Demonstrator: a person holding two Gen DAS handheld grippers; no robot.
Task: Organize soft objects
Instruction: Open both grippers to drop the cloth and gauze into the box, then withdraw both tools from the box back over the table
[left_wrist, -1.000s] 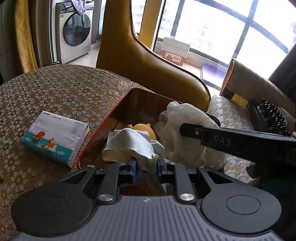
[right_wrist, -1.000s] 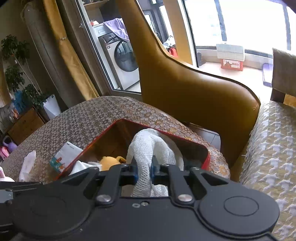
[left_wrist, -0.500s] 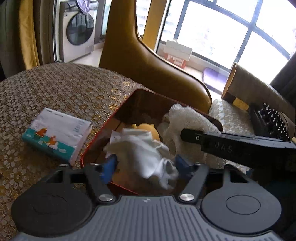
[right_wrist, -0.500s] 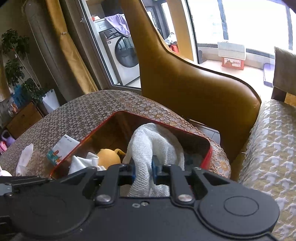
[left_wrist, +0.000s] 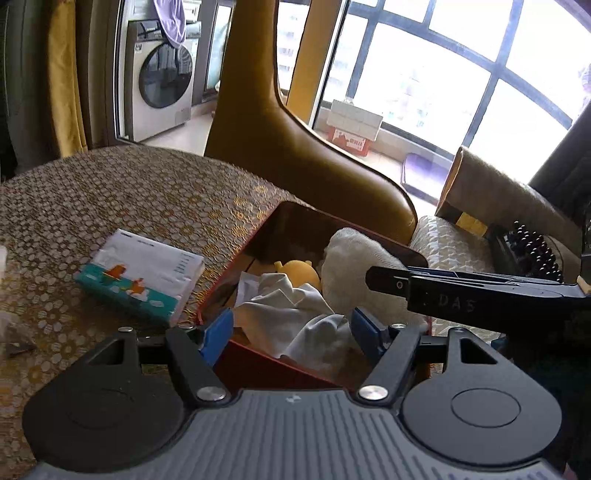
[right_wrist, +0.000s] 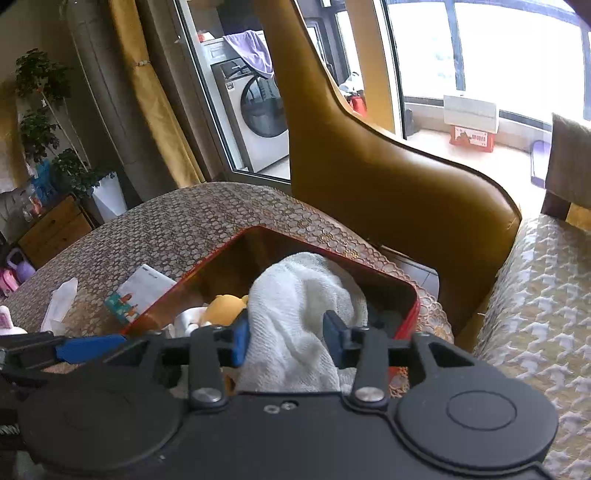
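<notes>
left gripper (left_wrist: 291, 332): jaws apart, smooth white cloth (left_wrist: 295, 314) loose between | right gripper (right_wrist: 286, 339): jaws opening, woven towel (right_wrist: 299, 306) between, touching the left pad | both cloths in red box (right_wrist: 406, 295) on table (left_wrist: 110, 199), yellow toy (left_wrist: 299, 273) half buried, box floor hidden

Setting: private home, living area by a balcony. Washing machine (right_wrist: 258, 122) at 11 o'clock behind a sliding glass door, yellow curtain (right_wrist: 155, 96) beside it. Potted plant (right_wrist: 40, 110) at 9 o'clock. Tan leather chair (left_wrist: 295, 147) at 12 o'clock, beyond the lace-covered surface (left_wrist: 110, 192).
</notes>
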